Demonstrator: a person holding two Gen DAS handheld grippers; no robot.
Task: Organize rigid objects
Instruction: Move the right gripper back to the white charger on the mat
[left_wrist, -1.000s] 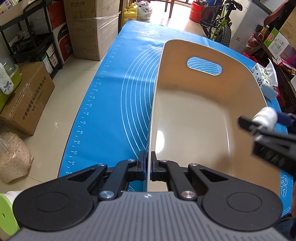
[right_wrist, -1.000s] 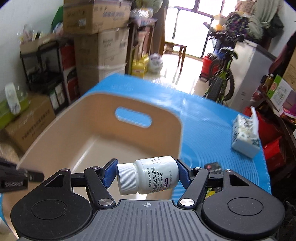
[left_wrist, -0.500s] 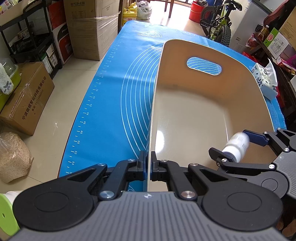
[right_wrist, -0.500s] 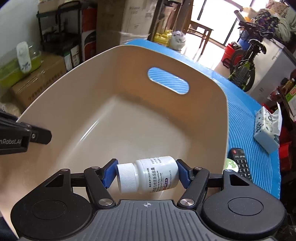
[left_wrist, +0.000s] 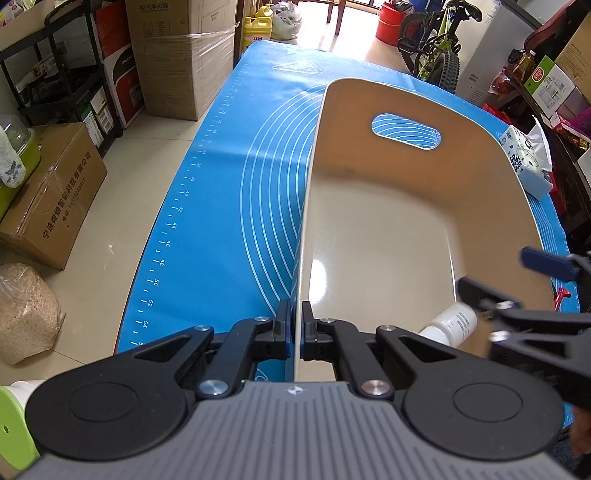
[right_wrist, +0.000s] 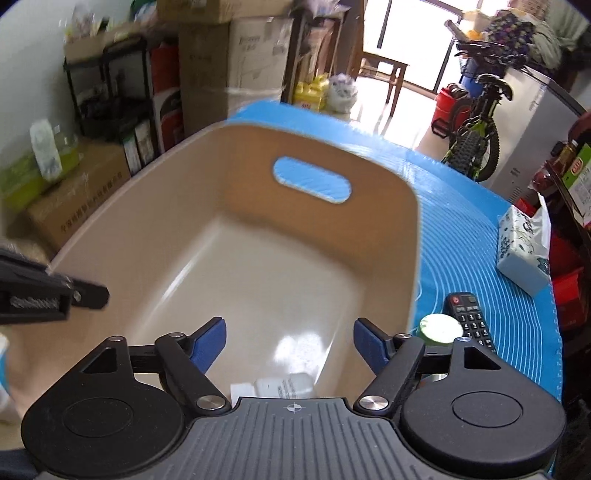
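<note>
Left wrist view: left gripper (left_wrist: 298, 328) fingers clamped narrow on near wall of beige bin (left_wrist: 491, 173), which sits on blue mat (left_wrist: 229, 192) over tabletop. White pill bottle (left_wrist: 452, 326) lies on bin floor near right corner, below right gripper (left_wrist: 517, 280).

Right wrist view: right gripper (right_wrist: 290, 345) fingers wide, just been opening, nothing between them. Pill bottle (right_wrist: 282, 386) lies loose beneath, inside bin (right_wrist: 413, 258). Remote (right_wrist: 469, 314) and tissue pack (right_wrist: 524, 247) outside on mat.
</note>
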